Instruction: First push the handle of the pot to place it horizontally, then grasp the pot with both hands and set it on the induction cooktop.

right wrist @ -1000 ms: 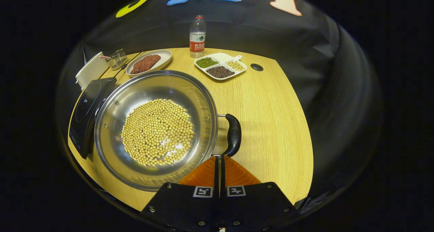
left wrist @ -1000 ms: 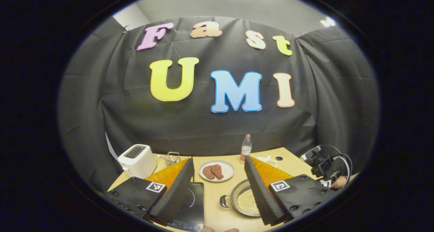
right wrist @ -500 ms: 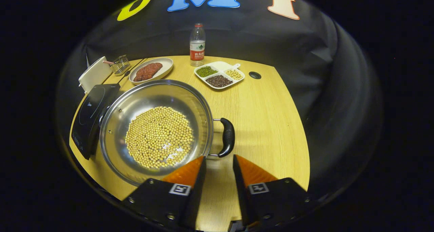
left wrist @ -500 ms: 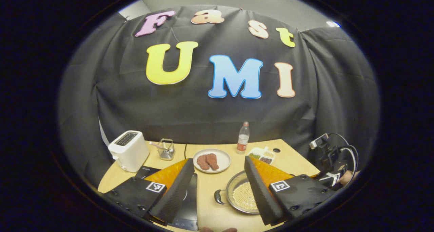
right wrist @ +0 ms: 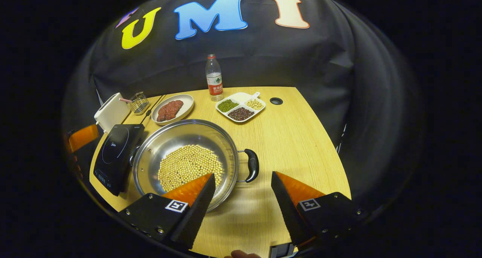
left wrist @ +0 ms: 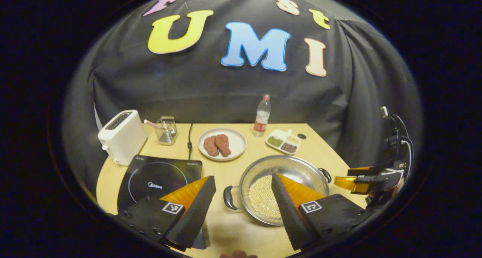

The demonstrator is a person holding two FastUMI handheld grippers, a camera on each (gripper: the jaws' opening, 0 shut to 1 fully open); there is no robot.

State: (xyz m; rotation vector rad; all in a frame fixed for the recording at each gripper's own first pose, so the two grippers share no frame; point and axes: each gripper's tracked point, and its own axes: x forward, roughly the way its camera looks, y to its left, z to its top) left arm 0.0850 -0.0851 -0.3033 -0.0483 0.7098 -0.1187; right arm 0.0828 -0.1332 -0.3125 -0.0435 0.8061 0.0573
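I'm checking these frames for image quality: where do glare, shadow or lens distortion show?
Right gripper view: bright reflections on the pot's steel wall, a soft shadow right of its handle, and the table edge bowed by the fisheye. Left gripper view: table edges likewise curved, and the induction cooktop carries only a faint sheen.

One pot (right wrist: 187,158), one cooktop (right wrist: 115,152), one toaster (left wrist: 121,136), one bottle (right wrist: 214,78), one meat plate (right wrist: 172,108), one divided dish (right wrist: 240,107), one wire basket (right wrist: 139,103).

Cooktop (left wrist: 158,179) corner behind left claw (left wrist: 243,197)
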